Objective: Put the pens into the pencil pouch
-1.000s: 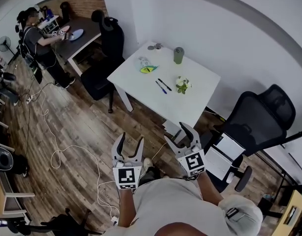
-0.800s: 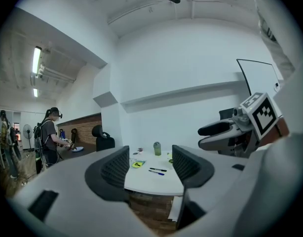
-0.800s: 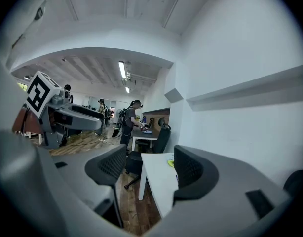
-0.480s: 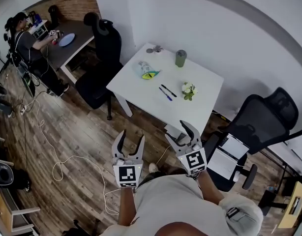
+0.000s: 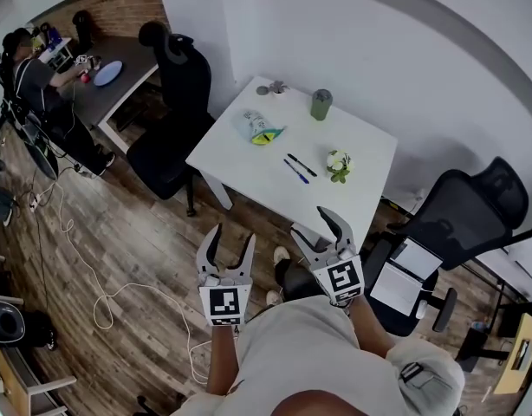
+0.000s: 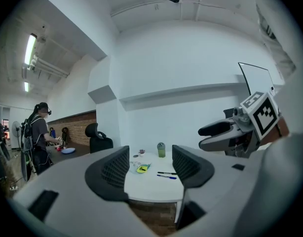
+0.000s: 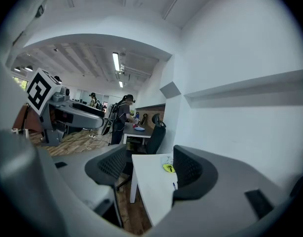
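Note:
Two pens, one black (image 5: 302, 165) and one blue (image 5: 294, 172), lie side by side on the white table (image 5: 249, 167). The pencil pouch (image 5: 261, 128), clear with a yellow-green patch, lies further back on the table. My left gripper (image 5: 231, 239) and right gripper (image 5: 313, 227) hang over the wooden floor short of the table's near edge, both open and empty. In the left gripper view the pens (image 6: 166, 175) and pouch (image 6: 141, 168) show far off between the open jaws. The right gripper view shows the pouch (image 7: 168, 168) beside its right jaw.
A green cup (image 5: 319, 104) and a small flower pot (image 5: 339, 165) stand on the table. Black office chairs are at the left (image 5: 171, 137) and right (image 5: 461, 219). A person (image 5: 28, 76) works at a dark desk far left. Cables (image 5: 101, 293) trail over the floor.
Both grippers have advanced toward the white table, jaws unchanged. The table sits a little nearer and the far desk has slid toward the left edge.

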The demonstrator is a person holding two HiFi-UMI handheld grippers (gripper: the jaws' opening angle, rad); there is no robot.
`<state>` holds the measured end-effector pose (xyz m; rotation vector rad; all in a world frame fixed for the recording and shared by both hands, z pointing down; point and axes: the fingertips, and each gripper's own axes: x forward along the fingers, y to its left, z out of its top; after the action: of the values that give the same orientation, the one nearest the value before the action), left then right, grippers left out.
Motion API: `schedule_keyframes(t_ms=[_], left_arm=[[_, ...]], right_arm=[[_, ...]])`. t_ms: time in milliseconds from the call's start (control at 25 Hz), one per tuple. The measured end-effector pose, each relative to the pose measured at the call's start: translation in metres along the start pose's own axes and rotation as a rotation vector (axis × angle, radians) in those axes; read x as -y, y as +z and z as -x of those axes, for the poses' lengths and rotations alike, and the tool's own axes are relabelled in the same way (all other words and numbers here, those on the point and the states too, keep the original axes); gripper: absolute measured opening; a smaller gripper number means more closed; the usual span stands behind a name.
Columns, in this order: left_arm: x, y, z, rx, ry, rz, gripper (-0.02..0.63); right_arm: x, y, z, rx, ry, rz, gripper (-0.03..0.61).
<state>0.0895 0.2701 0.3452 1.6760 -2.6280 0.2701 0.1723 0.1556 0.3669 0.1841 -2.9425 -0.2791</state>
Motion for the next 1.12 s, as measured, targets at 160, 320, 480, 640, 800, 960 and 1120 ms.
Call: schedule_keyframes(t_ms=[160,320,480,640,800,960,1120], left_arm=[[-0.016,-0.003,-0.020,0.000,-0.002,-0.002,0.268],[-0.033,-0.004,-0.044,-0.004,-0.005,-0.008,0.268],[-0.050,-0.006,-0.069,-0.008,-0.011,-0.010,0.268],[-0.067,-0.006,-0.096,-0.013,-0.011,0.001,0.268],[-0.080,-0.004,-0.128,-0.018,-0.016,0.011,0.268],[-0.090,0.000,-0.166,-0.021,-0.019,0.016,0.267],[-0.101,0.004,-0.198,-0.033,-0.027,-0.011,0.265]], right_arm=[[0.005,-0.003,-0.025,-0.006,0.001,-0.002,0.301],[0.014,-0.002,-0.051,-0.003,0.001,-0.008,0.301],[0.027,-0.002,-0.081,-0.007,0.000,-0.013,0.301],[0.040,-0.001,-0.109,-0.023,0.002,-0.011,0.300],[0.062,0.004,-0.135,-0.026,0.003,-0.008,0.299],[0.092,0.005,-0.163,-0.022,-0.016,-0.027,0.299],[0.111,0.003,-0.186,-0.022,-0.014,-0.044,0.298]])
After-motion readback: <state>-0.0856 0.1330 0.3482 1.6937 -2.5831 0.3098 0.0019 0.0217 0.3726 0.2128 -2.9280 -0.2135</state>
